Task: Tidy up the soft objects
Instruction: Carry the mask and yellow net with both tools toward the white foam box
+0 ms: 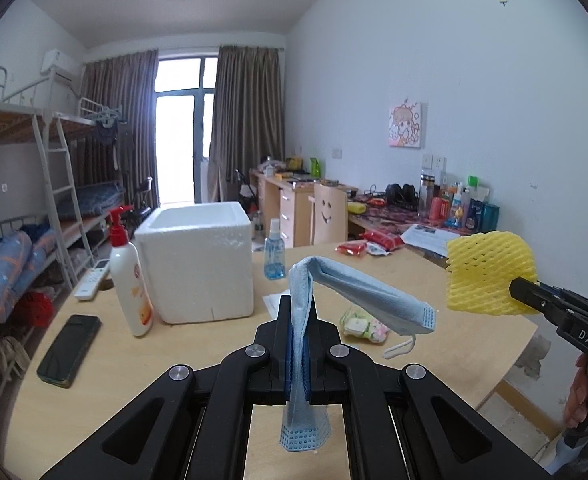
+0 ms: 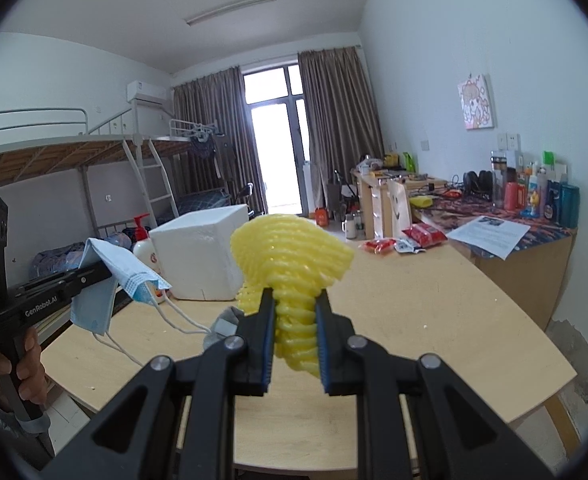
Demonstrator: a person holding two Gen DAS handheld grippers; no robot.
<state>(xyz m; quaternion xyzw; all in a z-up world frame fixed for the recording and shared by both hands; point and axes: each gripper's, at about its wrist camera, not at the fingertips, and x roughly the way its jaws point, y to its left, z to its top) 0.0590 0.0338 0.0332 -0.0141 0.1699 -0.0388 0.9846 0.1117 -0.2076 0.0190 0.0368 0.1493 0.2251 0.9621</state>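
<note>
Left wrist view | left gripper [image 1: 298,344] clamped on blue face mask [image 1: 358,292], above table [image 1: 474,336] | right gripper [image 2: 294,344], 3 o'clock, clamped on yellow foam net [image 2: 289,256]

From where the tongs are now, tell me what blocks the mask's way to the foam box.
Nothing visible does. The left tongs hold the blue mask above the table; the open-topped foam box stands just ahead-left, the lotion bottle off to its left side.

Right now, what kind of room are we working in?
Most likely a shared dormitory room: metal bunk beds with a ladder along one wall, study desks cluttered with toiletries opposite, and a wooden table in front.
</note>
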